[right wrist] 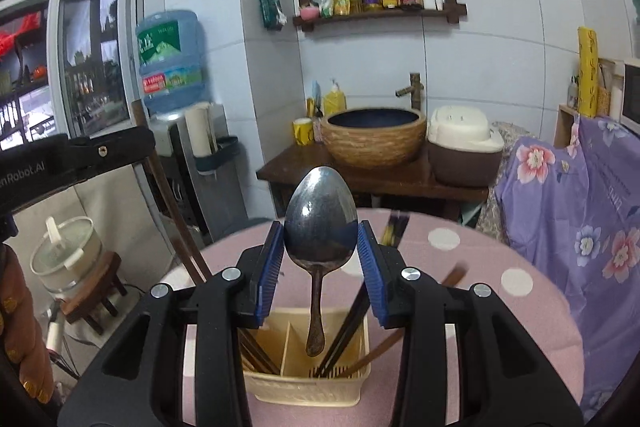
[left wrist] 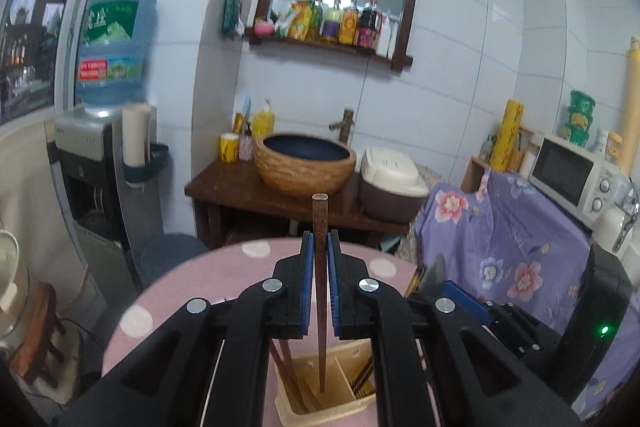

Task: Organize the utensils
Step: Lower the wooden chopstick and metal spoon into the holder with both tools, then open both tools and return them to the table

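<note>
The left gripper (left wrist: 320, 251) has its two blue-padded jaws pressed against a brown wooden chopstick (left wrist: 320, 283), pinching it upright. The thick end of the chopstick sticks up above the jaws, and its thin end points down into the cream plastic utensil holder (left wrist: 288, 403) directly below. Whether the tip touches the holder's floor cannot be told.

The right gripper (right wrist: 321, 241) has its jaws closed on the bowl of a metal spoon (right wrist: 320, 227), one blue pad on each side of the bowl. The spoon hangs with its bowl up and its handle pointing down, the handle's end just over the same utensil holder (right wrist: 304, 393), above the section to the right of the thin divider (right wrist: 287, 347).

The holder stands on a round table with a pink cloth with white dots (right wrist: 500, 307). Several dark chopsticks (right wrist: 348, 327) already lean inside it, some in the left section and some in the right. One more chopstick (right wrist: 454, 275) appears to lie on the cloth behind the holder, and another blurred dark bundle (right wrist: 394, 227) sits farther back.

The job looks well underway: part of the cutlery is sorted into the holder, two pieces are held above it waiting to be dropped in, and at least a few remain on the table.
</note>
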{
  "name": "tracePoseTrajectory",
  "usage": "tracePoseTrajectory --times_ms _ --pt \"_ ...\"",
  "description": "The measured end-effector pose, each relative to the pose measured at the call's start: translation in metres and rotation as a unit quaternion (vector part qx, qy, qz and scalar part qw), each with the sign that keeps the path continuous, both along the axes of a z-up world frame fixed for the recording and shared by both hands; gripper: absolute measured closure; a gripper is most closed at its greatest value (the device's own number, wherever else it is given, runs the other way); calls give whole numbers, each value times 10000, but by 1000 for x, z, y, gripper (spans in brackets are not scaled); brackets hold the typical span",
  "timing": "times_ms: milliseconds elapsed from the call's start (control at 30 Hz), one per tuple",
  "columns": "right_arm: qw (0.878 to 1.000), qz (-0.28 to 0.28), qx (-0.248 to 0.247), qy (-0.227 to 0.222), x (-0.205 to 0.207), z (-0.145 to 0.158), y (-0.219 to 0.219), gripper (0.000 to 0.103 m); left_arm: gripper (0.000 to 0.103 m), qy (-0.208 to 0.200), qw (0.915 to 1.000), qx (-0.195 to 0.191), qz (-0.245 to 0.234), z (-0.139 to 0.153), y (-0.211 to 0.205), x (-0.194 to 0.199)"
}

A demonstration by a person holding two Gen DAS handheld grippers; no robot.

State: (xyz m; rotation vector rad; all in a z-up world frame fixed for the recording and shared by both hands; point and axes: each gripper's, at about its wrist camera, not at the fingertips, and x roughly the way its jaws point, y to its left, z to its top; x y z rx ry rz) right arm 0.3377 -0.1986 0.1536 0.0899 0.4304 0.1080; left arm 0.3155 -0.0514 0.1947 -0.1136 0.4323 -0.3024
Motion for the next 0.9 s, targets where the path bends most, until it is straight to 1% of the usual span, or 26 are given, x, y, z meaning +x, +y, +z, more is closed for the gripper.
tracePoseTrajectory --times_ms 67,167,267,333,433,500,533,567,600,633,667,700,767,800,833,900 --pt "10000 1 -47 75 -2 -22 4 65 95 87 9999 91 43 -17 -1 2" --pt "9997 -4 -220 122 -9 -48 12 65 95 334 9994 67 18 -42 0 4" --pt "9989 -30 -441 137 -11 -63 19 64 95 466 9988 142 37 -61 0 4" --pt "9985 -16 -523 182 -12 -71 21 64 95 498 9986 160 44 -70 1 3" --pt "9975 -61 -658 258 -10 -84 24 64 95 307 9989 316 125 -74 -1 -2" --pt "9974 -72 -695 171 -13 -90 25 64 95 385 9989 277 -2 -76 0 -3" --pt "9973 -75 -720 131 -16 -90 25 62 94 421 9988 243 -32 -76 1 -3" --pt "9971 -84 -753 89 -18 -90 25 58 92 421 9988 232 -9 -76 3 -3" --pt "9971 -77 -760 61 -22 -89 25 52 80 400 9989 223 18 -76 4 -5" --pt "9972 -67 -745 25 -25 -87 25 43 59 367 9992 174 39 -74 8 -8" --pt "9974 -55 -714 -62 -32 -84 24 39 50 330 9994 93 46 -73 11 -12" --pt "9971 -103 -741 -157 -40 -82 22 39 45 251 9997 -11 54 -71 16 -19" --pt "9955 -153 -863 -362 -60 -76 20 37 44 138 9999 -15 55 -70 20 -33" --pt "9948 -169 -910 -432 -70 -73 18 37 41 100 9999 13 58 -71 20 -39" --pt "9943 -184 -941 -467 -79 -71 16 35 35 54 10000 35 71 -73 23 -48" --pt "9940 -194 -990 -432 -99 -71 11 27 30 56 9999 104 47 -82 26 -64"
